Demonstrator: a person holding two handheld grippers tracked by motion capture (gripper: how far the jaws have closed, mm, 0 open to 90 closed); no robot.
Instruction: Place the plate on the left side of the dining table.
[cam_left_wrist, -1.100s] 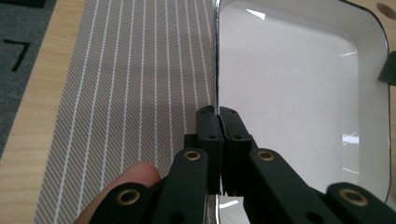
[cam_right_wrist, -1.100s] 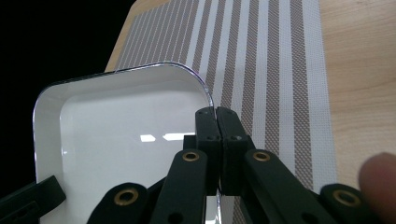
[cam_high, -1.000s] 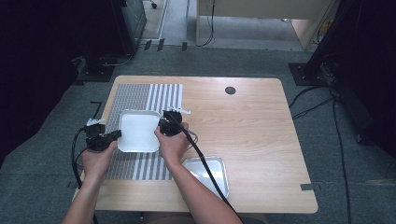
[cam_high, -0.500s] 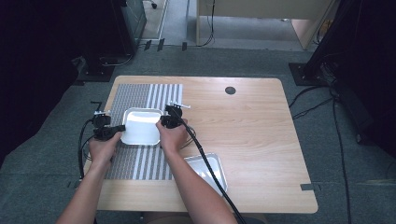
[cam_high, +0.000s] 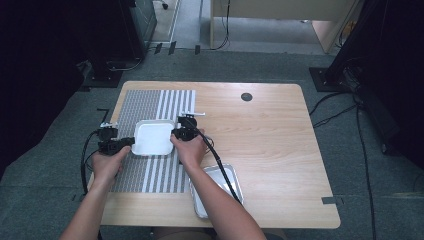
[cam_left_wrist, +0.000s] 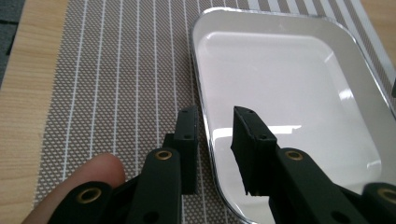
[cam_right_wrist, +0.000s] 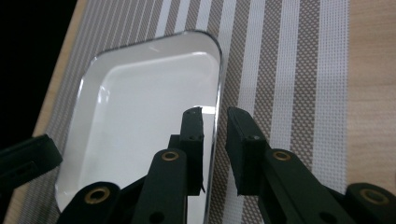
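At left of centre in the high view we see a white tray lying flat on a striped placemat, which covers the left part of a wooden table. The 2 hand-held grippers flank the tray: the left gripper at its left edge, the right gripper at its right edge.

In the left gripper view, the tray occupies the upper right of the frame. The left gripper straddles the tray's near-left rim, 1 jaw outside over the placemat, the other inside over the basin. Its jaws have just been opening; they stand narrowly apart, a gap showing on each side of the rim, so nothing is gripped.

In the right gripper view, the tray fills the centre left. The right gripper likewise straddles the rim, jaws just opened to a narrow gap and clear of it.

A 2nd tray, metallic, lies at lower centre of the high view, partly under the person's right forearm.
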